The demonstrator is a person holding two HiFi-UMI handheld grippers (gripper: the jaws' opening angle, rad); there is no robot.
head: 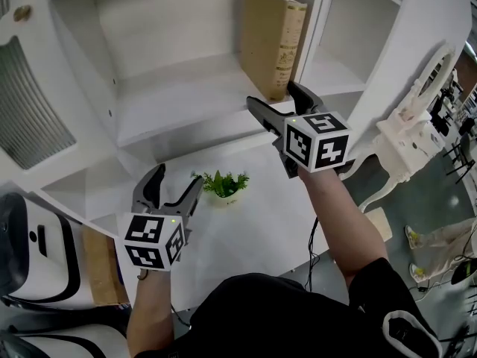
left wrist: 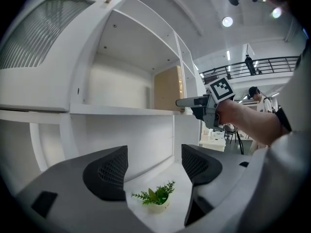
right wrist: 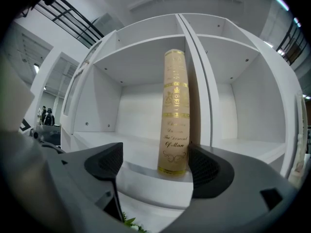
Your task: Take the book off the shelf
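Observation:
A tan book (head: 272, 43) with gold print on its spine stands upright on the white shelf (head: 179, 88), against the right divider. My right gripper (head: 272, 95) is open just in front of the book's lower end, at the shelf's front edge. In the right gripper view the book (right wrist: 176, 113) rises just beyond the open gripper (right wrist: 155, 164), near the right jaw, with nothing held. My left gripper (head: 179, 176) hovers open and empty lower down, over the white table. The left gripper view shows that gripper (left wrist: 152, 166) open, the book (left wrist: 169, 89) far off.
A small green plant (head: 223, 185) in a white pot sits on the table below the shelf, between the two grippers. A cabinet door with ribbed glass (head: 30, 103) stands at the left. White ornate furniture (head: 414, 136) stands to the right.

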